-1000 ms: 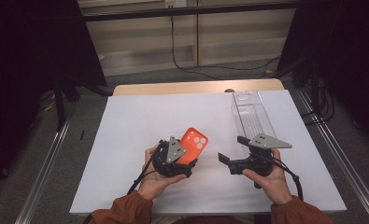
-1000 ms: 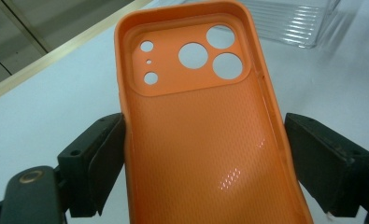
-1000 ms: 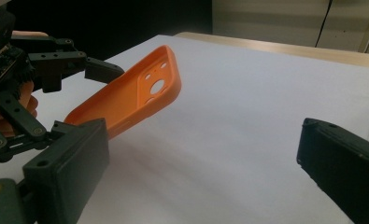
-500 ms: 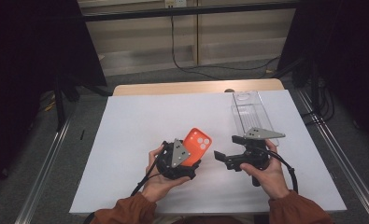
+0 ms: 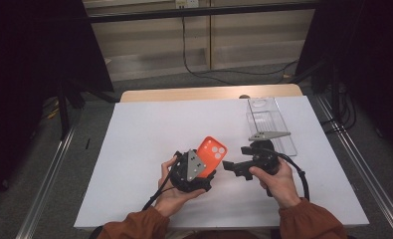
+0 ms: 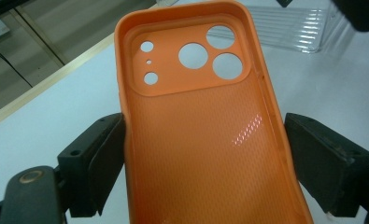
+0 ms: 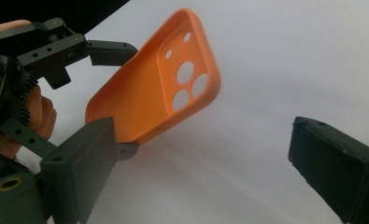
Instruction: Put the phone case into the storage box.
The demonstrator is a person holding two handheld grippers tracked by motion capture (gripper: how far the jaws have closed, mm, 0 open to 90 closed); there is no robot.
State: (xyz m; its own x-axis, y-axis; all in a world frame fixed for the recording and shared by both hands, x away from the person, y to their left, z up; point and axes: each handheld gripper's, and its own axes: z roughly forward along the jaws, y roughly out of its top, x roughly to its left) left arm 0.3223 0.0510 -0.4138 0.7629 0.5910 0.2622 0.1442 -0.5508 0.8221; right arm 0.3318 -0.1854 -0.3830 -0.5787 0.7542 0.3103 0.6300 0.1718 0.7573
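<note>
Holding: your left gripper [image 5: 200,167] clamps the orange phone case [image 5: 211,155] by its long edges, lifted off the white table [image 5: 134,149], open side presented.
Right gripper [image 5: 232,167]: jaws wide, narrowing, empty, beside the case's free end.

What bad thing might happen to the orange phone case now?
The left gripper pinches the orange phone case only by its side edges, so it might bend or slip out. The right gripper, its jaws just closing a little with nothing between them, sits close beside it and might bump the case loose.
</note>
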